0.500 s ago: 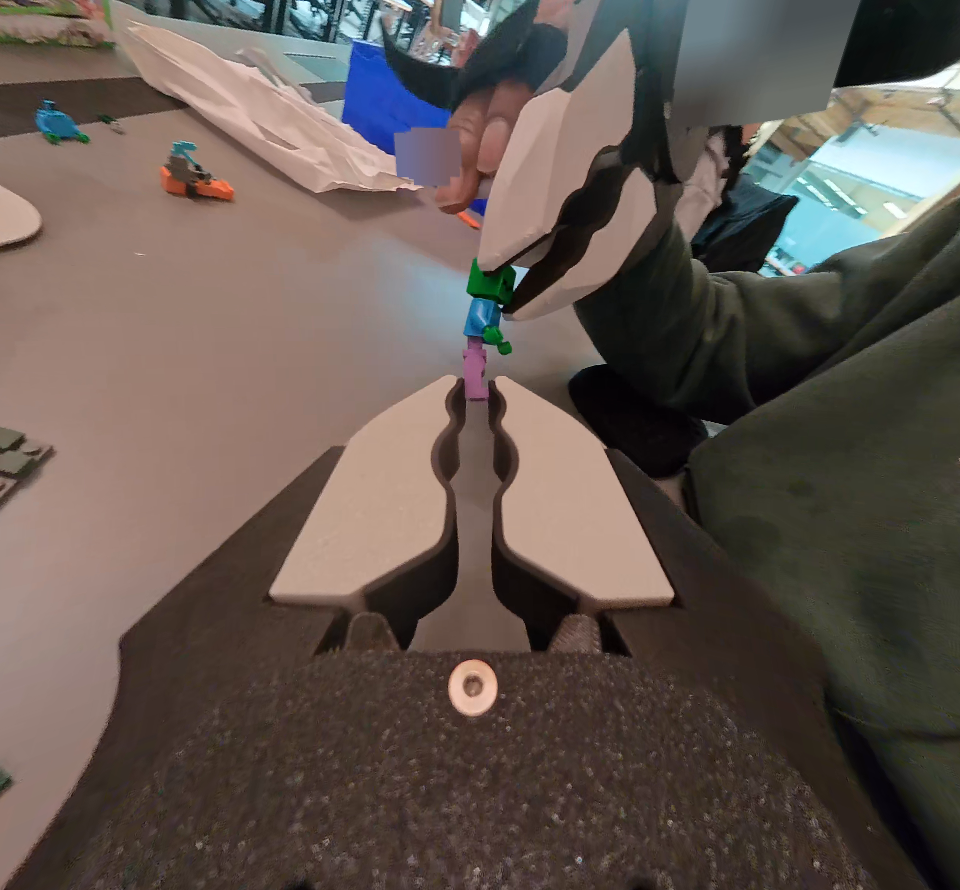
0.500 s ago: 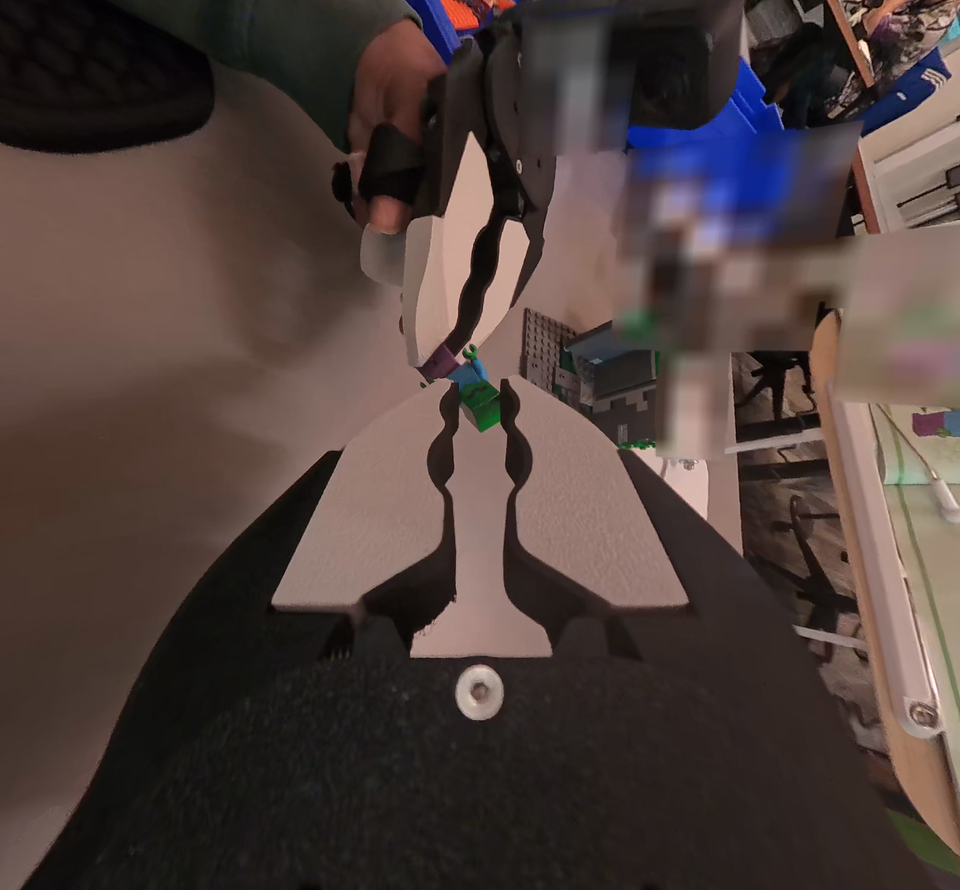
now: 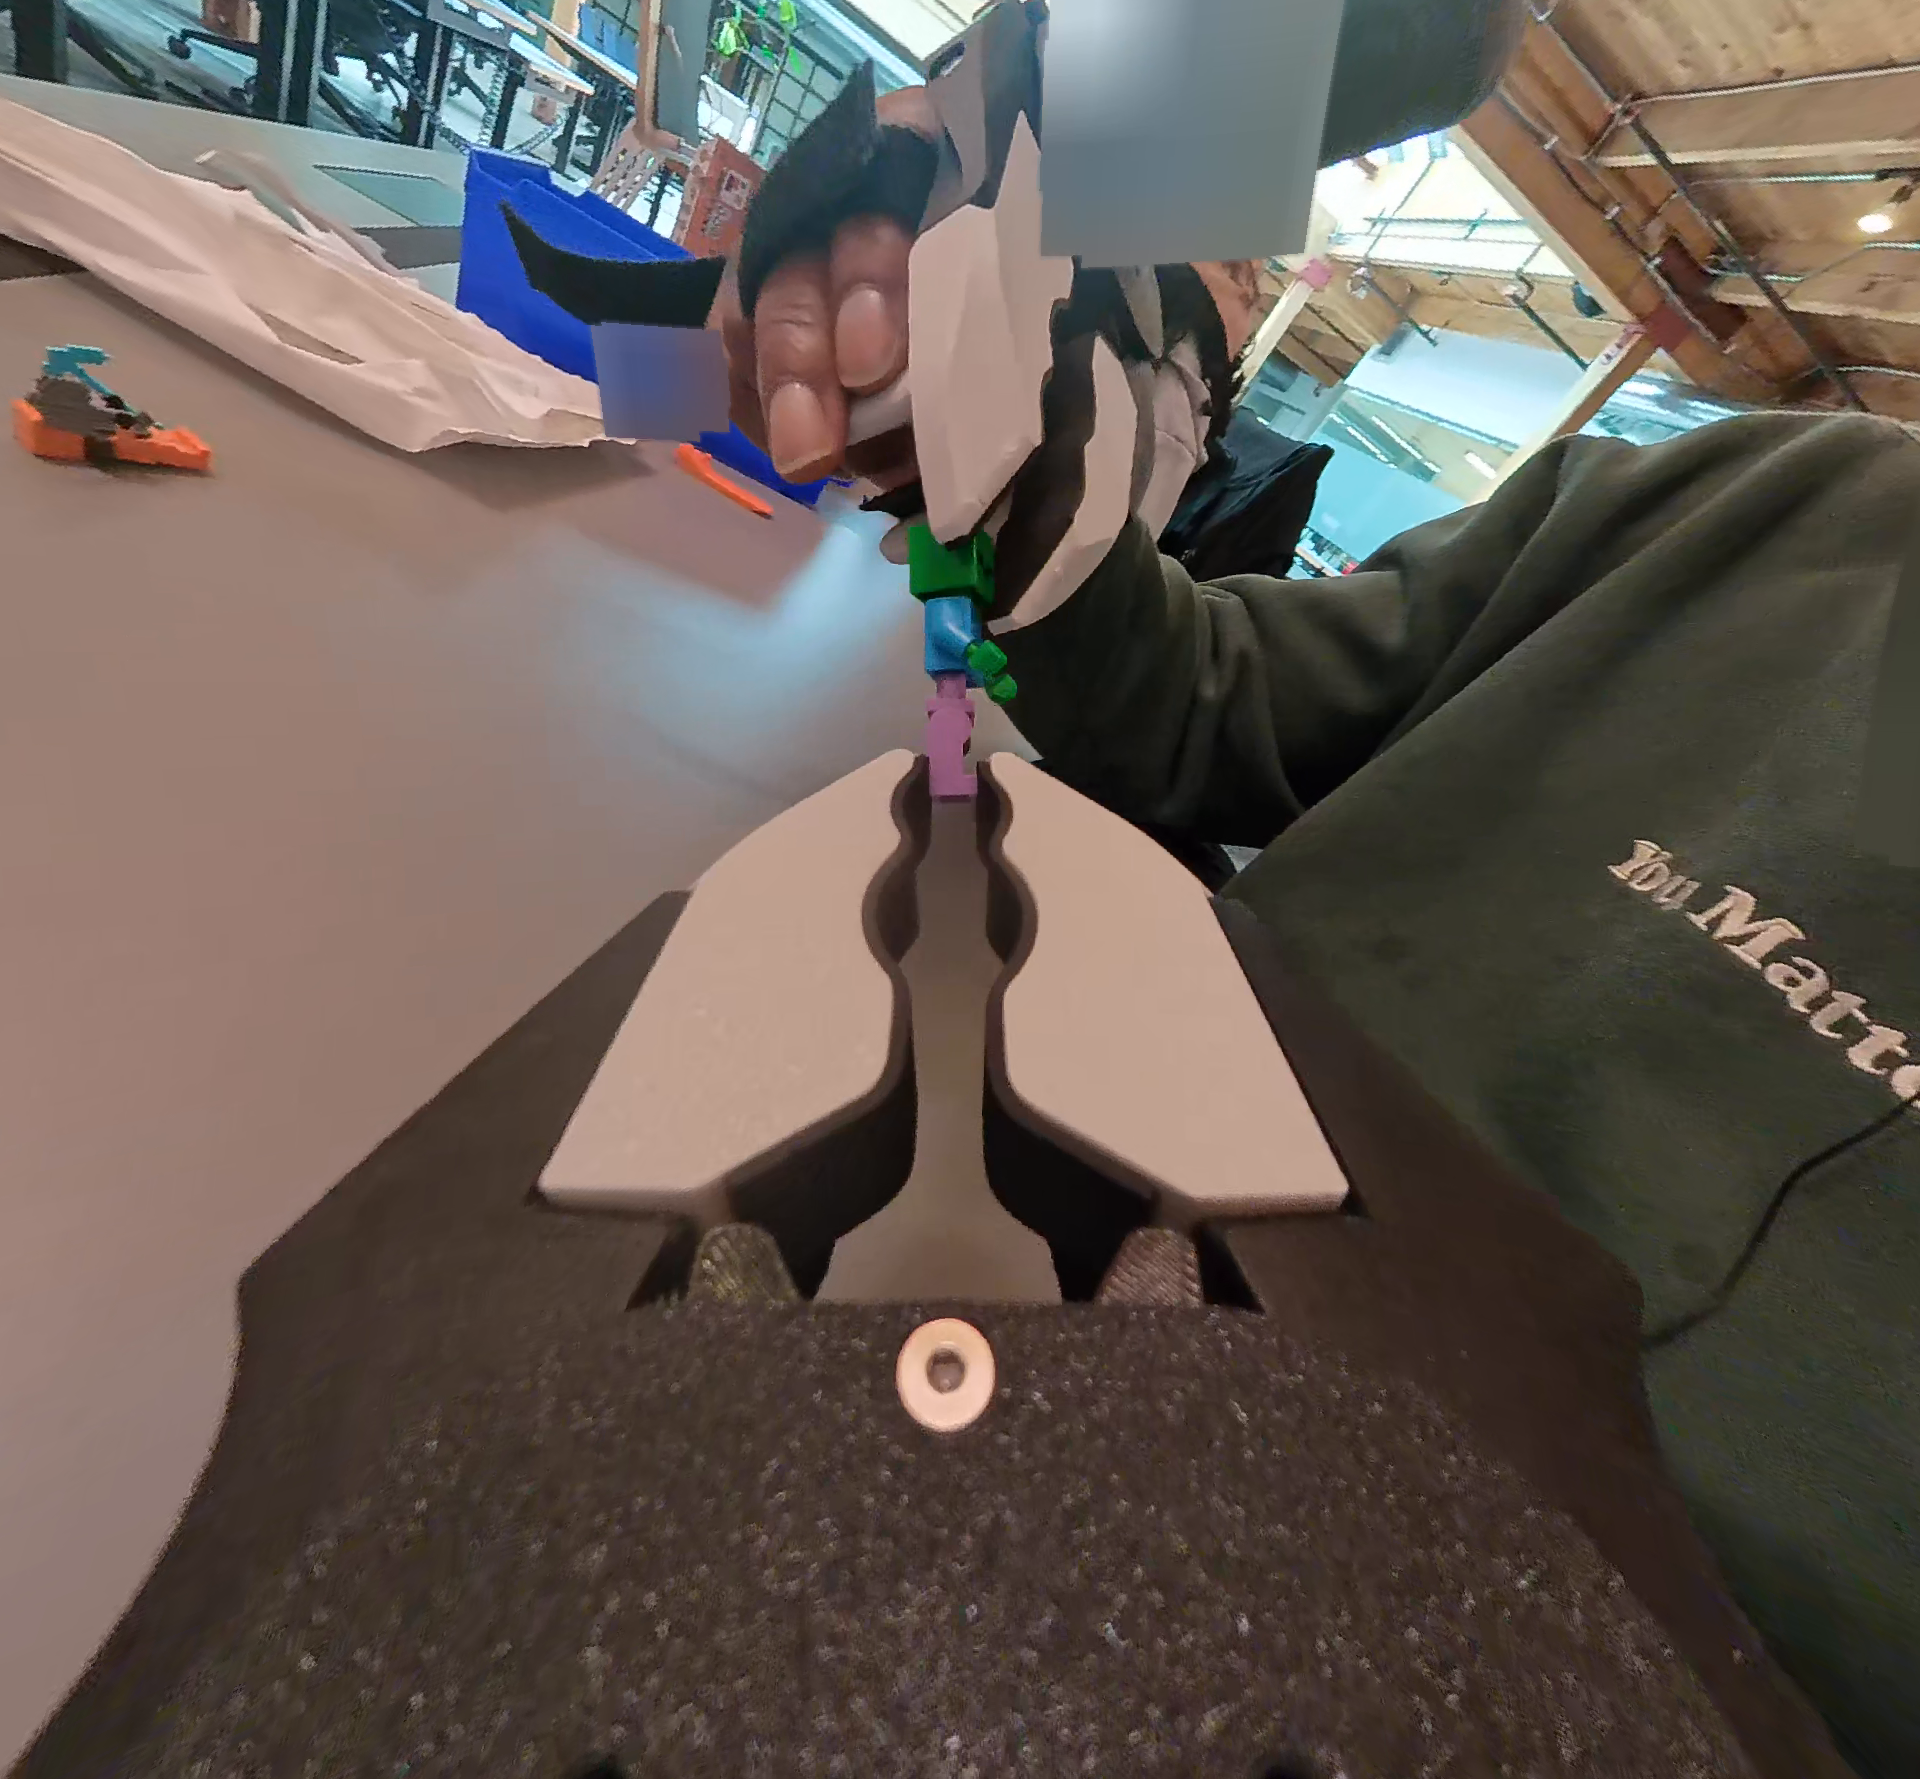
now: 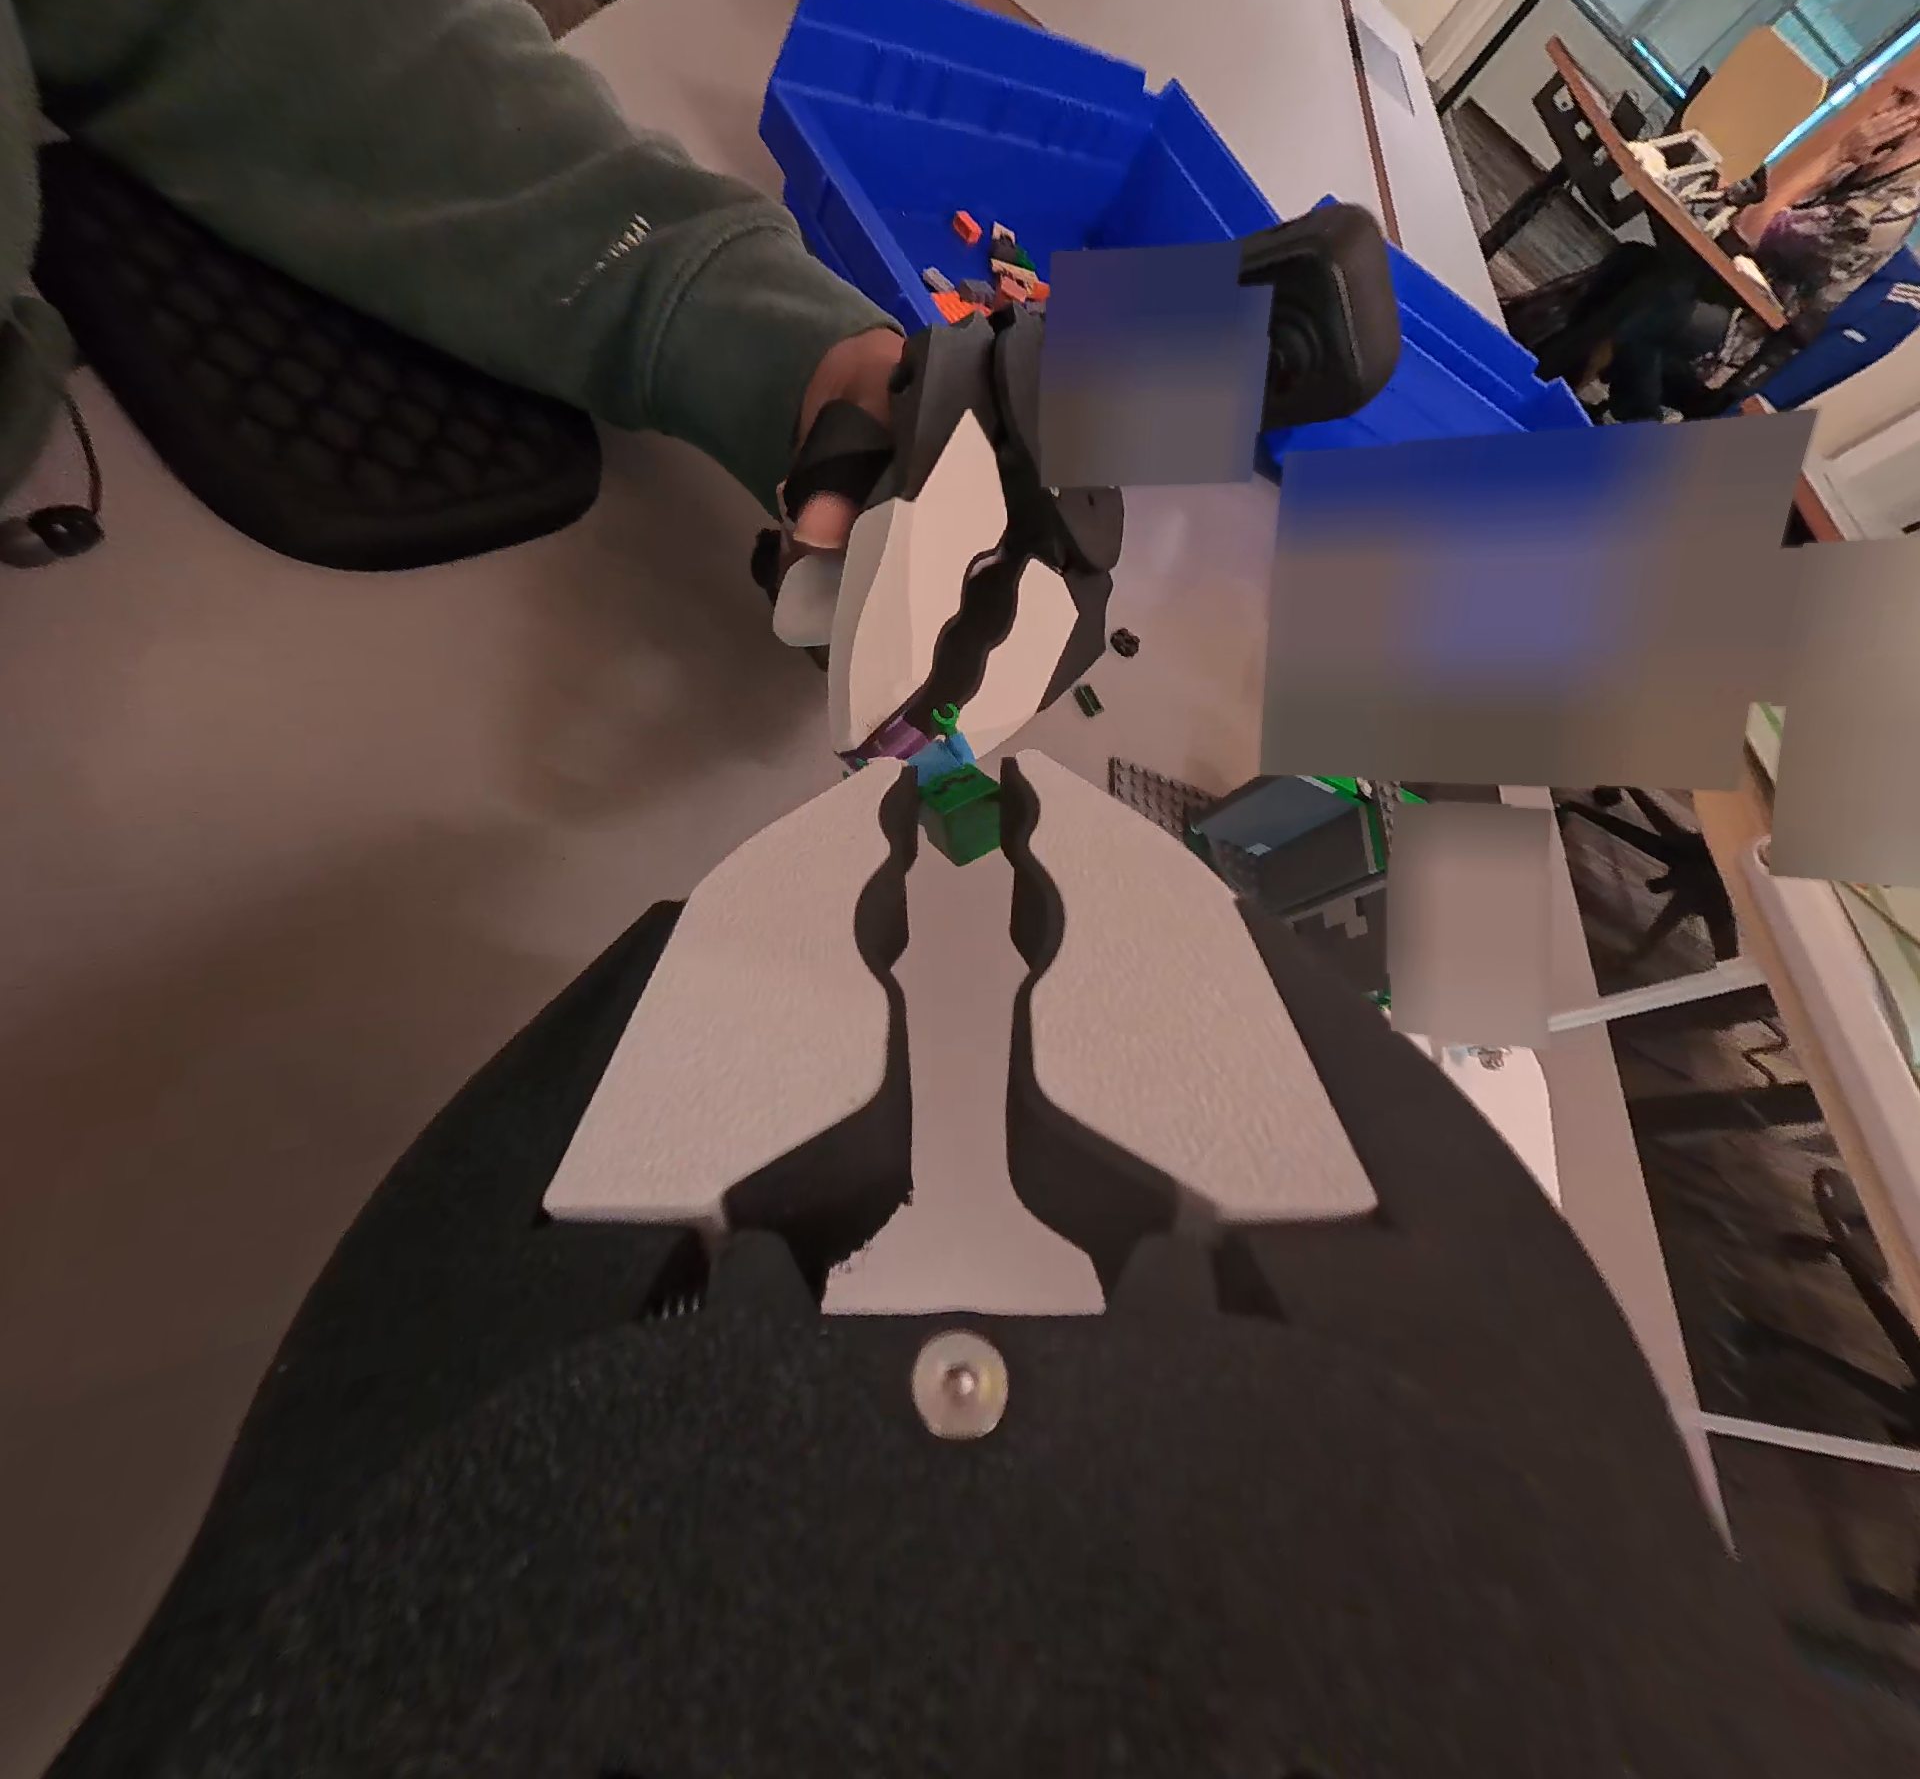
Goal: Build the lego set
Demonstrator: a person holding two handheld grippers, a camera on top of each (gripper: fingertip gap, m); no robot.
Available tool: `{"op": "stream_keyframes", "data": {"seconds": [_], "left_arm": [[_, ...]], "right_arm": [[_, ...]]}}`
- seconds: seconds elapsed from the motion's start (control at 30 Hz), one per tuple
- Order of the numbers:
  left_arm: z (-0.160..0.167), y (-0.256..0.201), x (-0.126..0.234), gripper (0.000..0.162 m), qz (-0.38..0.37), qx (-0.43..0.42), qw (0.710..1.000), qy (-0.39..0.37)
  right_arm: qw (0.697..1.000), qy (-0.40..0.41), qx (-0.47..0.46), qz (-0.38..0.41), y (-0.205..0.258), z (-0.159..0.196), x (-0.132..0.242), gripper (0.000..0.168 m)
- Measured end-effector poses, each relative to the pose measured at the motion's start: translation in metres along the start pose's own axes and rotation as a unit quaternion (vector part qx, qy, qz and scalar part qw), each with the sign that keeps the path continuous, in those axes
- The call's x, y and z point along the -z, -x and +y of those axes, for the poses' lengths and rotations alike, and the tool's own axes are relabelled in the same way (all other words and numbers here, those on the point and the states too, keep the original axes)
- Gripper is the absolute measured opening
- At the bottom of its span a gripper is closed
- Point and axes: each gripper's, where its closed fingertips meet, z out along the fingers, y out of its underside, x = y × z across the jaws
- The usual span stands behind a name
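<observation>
My left tool [image 3: 951, 773] grips the figure [image 3: 954, 649] by its legs, my right tool [image 4: 951, 794] by its head; beyond it, loose bricks [image 4: 987, 275] suggest much remains.

Your crumpled white paper bag [image 3: 281, 295] lies on the grey table [image 3: 312, 742]. A black mesh chair seat [image 4: 291, 379] sits beside it.
</observation>
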Motion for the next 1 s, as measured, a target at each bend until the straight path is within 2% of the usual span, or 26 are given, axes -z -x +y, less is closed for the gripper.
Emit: {"op": "stream_keyframes", "data": {"seconds": [0.03,0.27,0.6,1.0], "left_arm": [[0.0,-0.003,0.0,0.008,0.009,0.001,1.0,-0.001],[-0.001,-0.013,0.0,0.008,0.043,0.011,0.999,-0.007],[0.005,-0.01,-0.003,0.008,0.036,0.009,0.999,0.009],[-0.006,-0.017,-0.001,0.008,0.05,-0.006,0.999,-0.021]], "right_arm": [[1.0,-0.005,-0.002,-0.003,0.001,-0.002,0.001,0.015],[1.0,-0.017,0.001,-0.012,0.005,-0.008,0.002,0.015],[1.0,0.003,0.01,-0.016,0.009,-0.005,0.0,0.015],[1.0,-0.017,0.01,0.005,0.003,-0.016,0.005,0.015]]}}
